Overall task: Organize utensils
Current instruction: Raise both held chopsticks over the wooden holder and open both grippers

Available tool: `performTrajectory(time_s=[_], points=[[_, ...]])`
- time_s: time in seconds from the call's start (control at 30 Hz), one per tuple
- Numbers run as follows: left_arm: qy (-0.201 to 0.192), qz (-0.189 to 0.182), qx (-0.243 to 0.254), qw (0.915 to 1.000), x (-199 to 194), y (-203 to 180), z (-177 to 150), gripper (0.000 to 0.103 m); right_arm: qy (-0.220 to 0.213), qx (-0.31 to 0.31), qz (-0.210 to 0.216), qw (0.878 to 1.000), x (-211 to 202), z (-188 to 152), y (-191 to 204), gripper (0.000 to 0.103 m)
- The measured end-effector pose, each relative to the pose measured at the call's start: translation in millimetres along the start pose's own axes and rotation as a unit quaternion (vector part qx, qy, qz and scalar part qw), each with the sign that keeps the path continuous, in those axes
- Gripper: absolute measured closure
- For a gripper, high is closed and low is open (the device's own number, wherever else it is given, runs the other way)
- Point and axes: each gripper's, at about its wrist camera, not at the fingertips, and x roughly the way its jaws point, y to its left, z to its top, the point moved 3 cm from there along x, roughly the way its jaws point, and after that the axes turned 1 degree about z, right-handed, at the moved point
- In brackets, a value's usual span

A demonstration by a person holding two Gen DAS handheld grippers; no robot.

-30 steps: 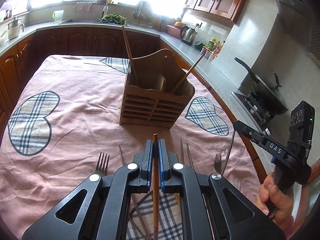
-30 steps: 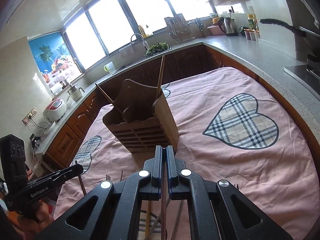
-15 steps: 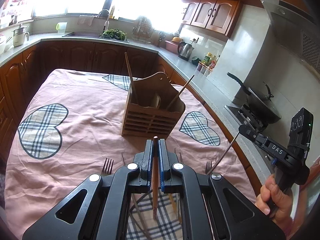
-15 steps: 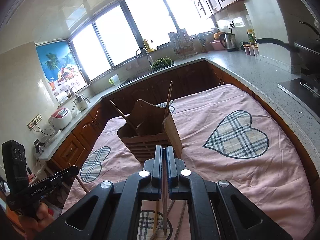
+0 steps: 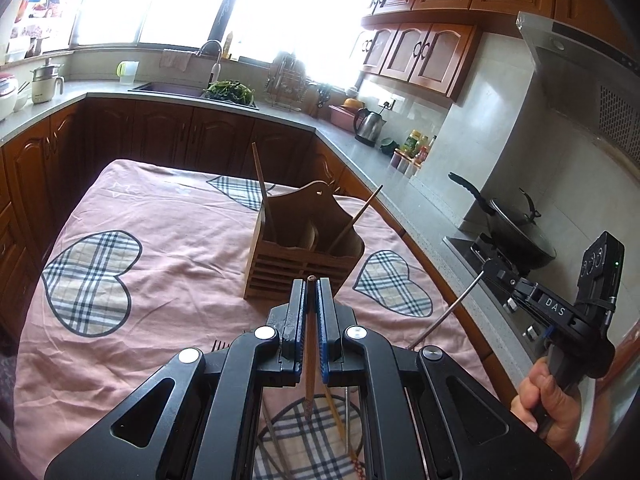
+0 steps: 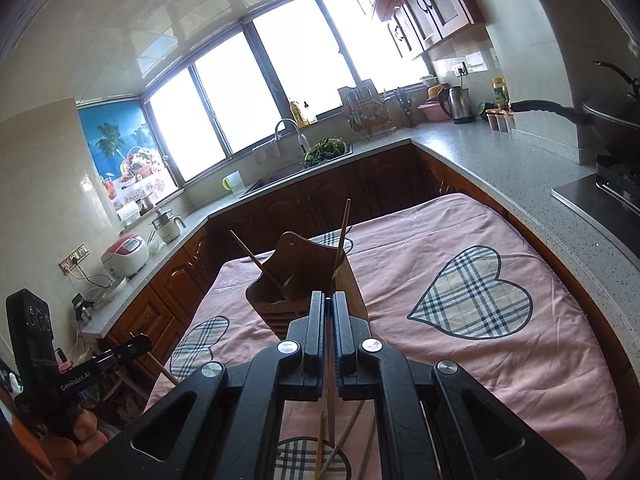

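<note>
Matt slatted wood for the utensil holder [image 5: 301,254], plain wood for the chopstick [image 5: 309,344] pinched in the matt black plastic left gripper [image 5: 309,292], soft wrinkled pink cloth [image 5: 168,264], speckled polished stone countertop [image 6: 516,168], shiny metal kettle [image 5: 369,126].

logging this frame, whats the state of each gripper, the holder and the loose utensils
left gripper: shut on wooden chopstick
right gripper: shut on metal chopstick
wooden holder: upright, two chopsticks leaning inside
loose utensils: lying on the cloth
</note>
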Motion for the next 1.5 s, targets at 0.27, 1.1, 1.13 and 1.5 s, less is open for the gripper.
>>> performTrajectory(time_s=[0.27, 1.1, 1.13, 1.5], points=[[-0.026, -0.002, -0.002, 0.9997, -5.7, -0.3, 21.3, 0.099, -0.018, 0.002, 0.004, 1.0, 1.4, 15.1, -1.7, 0.1], [-0.114, 0.015, -0.012, 0.9933, 3.0, 14.3, 112.7, 0.098, -0.09, 0.002, 0.011, 0.996, 22.4, 91.4, 5.4, 0.1], [-0.117, 0.015, -0.014, 0.9929, 5.1, 15.8, 117.8, 0.098, -0.093, 0.002, 0.011, 0.996, 25.0, 95.8, 5.7, 0.1], [-0.135, 0.034, -0.037, 0.9896, 43.0, 35.8, 152.5, 0.098, -0.1, 0.012, 0.011, 0.995, 74.1, 118.6, 2.0, 0.1]])
